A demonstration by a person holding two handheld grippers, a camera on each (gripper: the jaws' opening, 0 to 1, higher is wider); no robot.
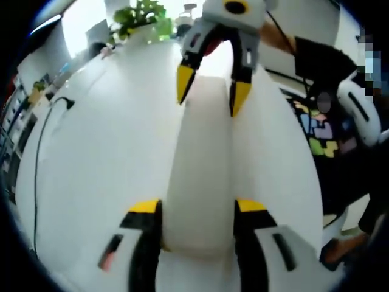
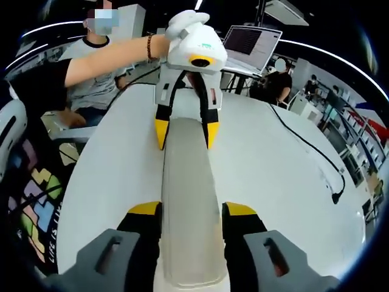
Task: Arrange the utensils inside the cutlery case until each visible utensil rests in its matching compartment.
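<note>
In the left gripper view, the left gripper (image 1: pixel 197 214) is standing nearest, its yellow-tipped jaws spread to the width of the cutlery case (image 1: pixel 200 170) and closing on the near end of that long, pale, closed case from both sides. The case is lying on the white table (image 1: pixel 97 152) and running away from the camera toward the right gripper (image 1: pixel 211 91), which is coming in at the far end with its yellow tips bracketing the far end of the case. Whether those far tips are pressing on the case cannot be told. In the right gripper view, the right gripper (image 2: pixel 191 214) is holding the near end of the cutlery case (image 2: pixel 187 182) between its partly open jaws, and the left gripper (image 2: pixel 184 132) is straddling the opposite end. A black cable (image 2: pixel 310 152) is lying on the white table (image 2: pixel 267 182) to the right, and a laptop (image 2: pixel 249 45) is standing farther back. No utensils are visible from outside the case.
</note>
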